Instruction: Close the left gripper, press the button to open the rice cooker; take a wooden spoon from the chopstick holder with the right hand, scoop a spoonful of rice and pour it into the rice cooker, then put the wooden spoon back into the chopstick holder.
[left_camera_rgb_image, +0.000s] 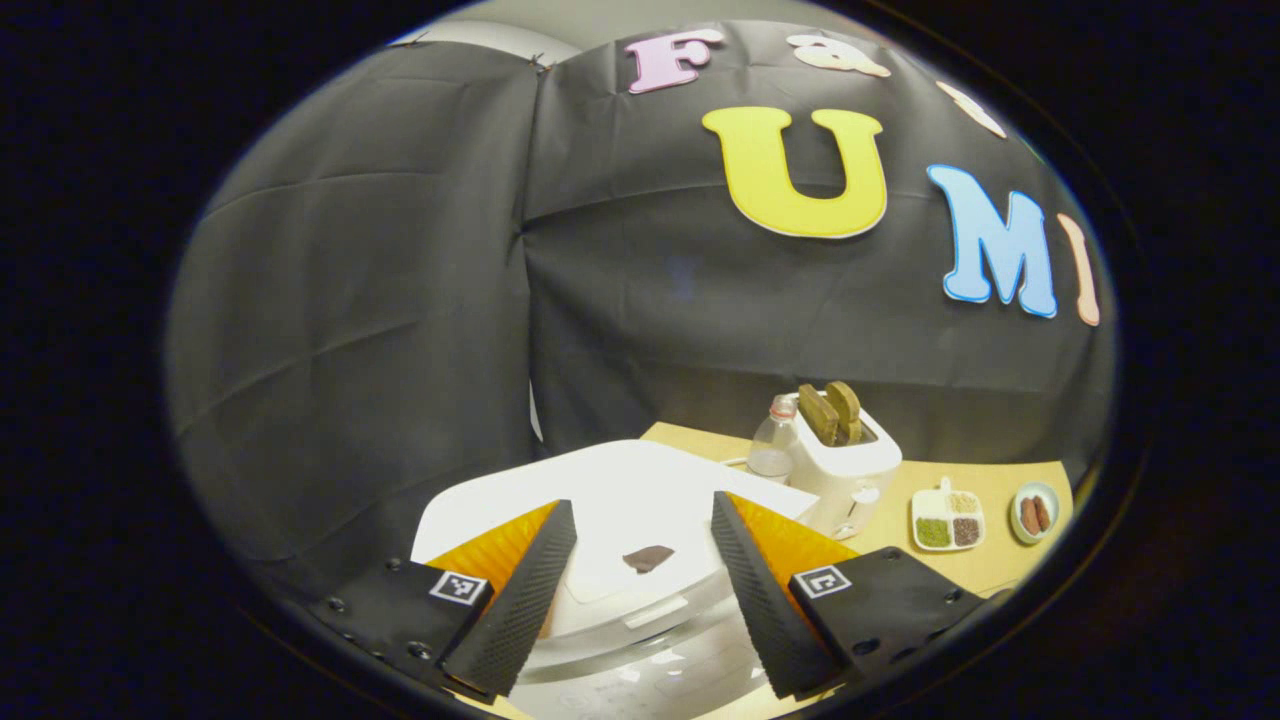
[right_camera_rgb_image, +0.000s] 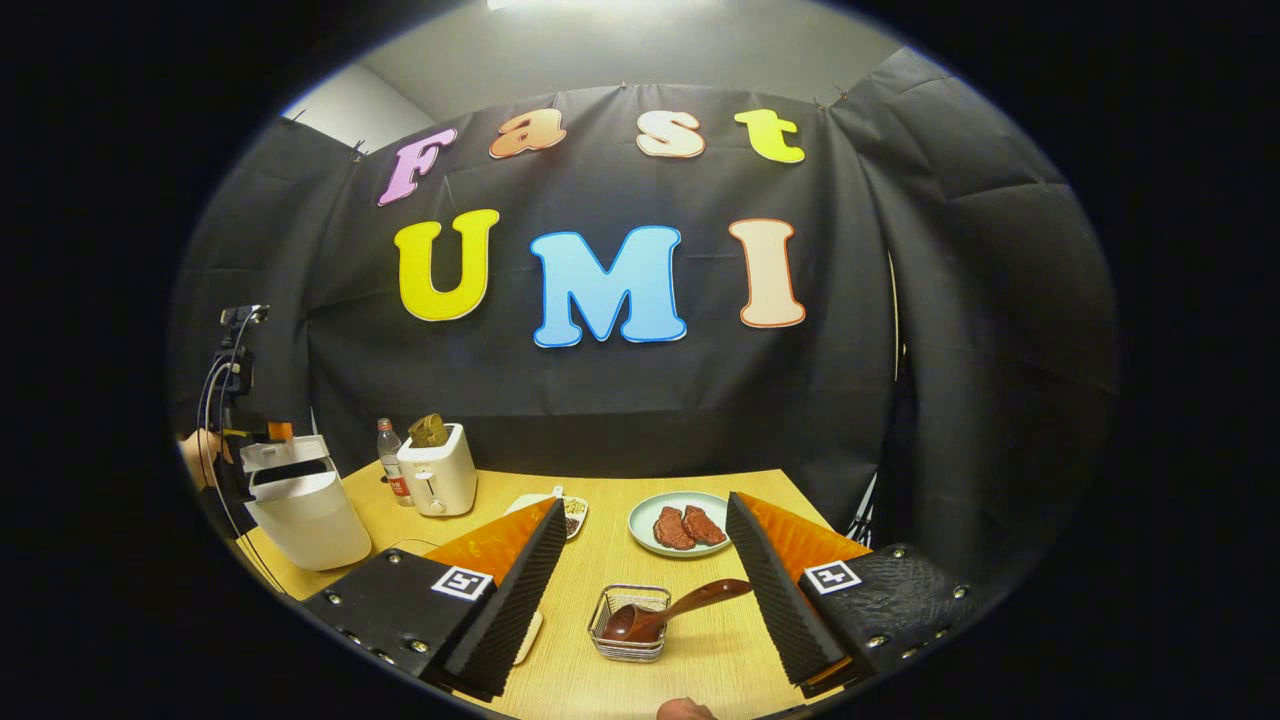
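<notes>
The white rice cooker (left_camera_rgb_image: 610, 500) sits right below my left gripper (left_camera_rgb_image: 642, 505), which is open, its fingers spread over the shut lid. A small dark patch (left_camera_rgb_image: 648, 558) marks the lid, with a long button (left_camera_rgb_image: 655, 611) on the front edge. From the right gripper view, the rice cooker (right_camera_rgb_image: 305, 510) stands at the table's left with the left gripper (right_camera_rgb_image: 262, 440) and a hand (right_camera_rgb_image: 198, 455) above it. My right gripper (right_camera_rgb_image: 644, 502) is open above a wire chopstick holder (right_camera_rgb_image: 628, 622). A wooden spoon (right_camera_rgb_image: 665, 608) lies in it, handle pointing right.
A white toaster (right_camera_rgb_image: 437, 480) with bread and a clear bottle (right_camera_rgb_image: 392, 462) stand behind the cooker. A divided dish of grains (left_camera_rgb_image: 947, 518) and a plate of meat (right_camera_rgb_image: 680, 522) lie mid-table. A small sausage dish (left_camera_rgb_image: 1035, 512) sits farther right. Black cloth walls ring the wooden table (right_camera_rgb_image: 700, 650).
</notes>
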